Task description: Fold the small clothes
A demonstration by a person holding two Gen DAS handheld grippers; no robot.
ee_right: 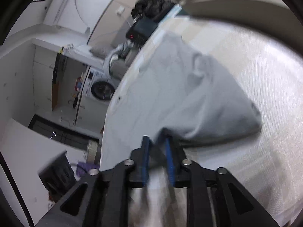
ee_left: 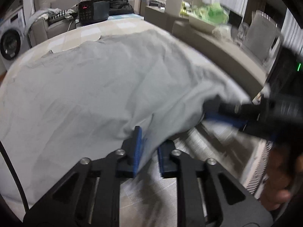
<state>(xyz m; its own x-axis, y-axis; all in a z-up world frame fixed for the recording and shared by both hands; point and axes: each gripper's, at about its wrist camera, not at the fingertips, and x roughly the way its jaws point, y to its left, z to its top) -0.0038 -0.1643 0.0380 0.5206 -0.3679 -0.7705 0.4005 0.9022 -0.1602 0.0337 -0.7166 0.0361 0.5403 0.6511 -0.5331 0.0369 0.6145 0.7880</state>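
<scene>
A pale, woven-textured desk (ee_left: 155,193) fills most of both views, and spread over it lies a light grey garment (ee_left: 90,87), its far part flat on the surface and its near edge lifted off it. In the right wrist view the same garment (ee_right: 180,94) rises from the desk in a bunched, draped fold toward the camera. The left gripper (ee_left: 148,147) has its blue-padded jaws clenched on the near hem of the cloth, which passes between them. The right gripper (ee_right: 157,151) likewise grasps a gathered corner of the garment between its blue pads, and it shows blurred at the right of the left wrist view, its jaws buried in the cloth edge. Beyond the desk stand a washing machine (ee_left: 9,43) at the far left and a black appliance with a red display (ee_left: 92,11) at the desk's far end.
</scene>
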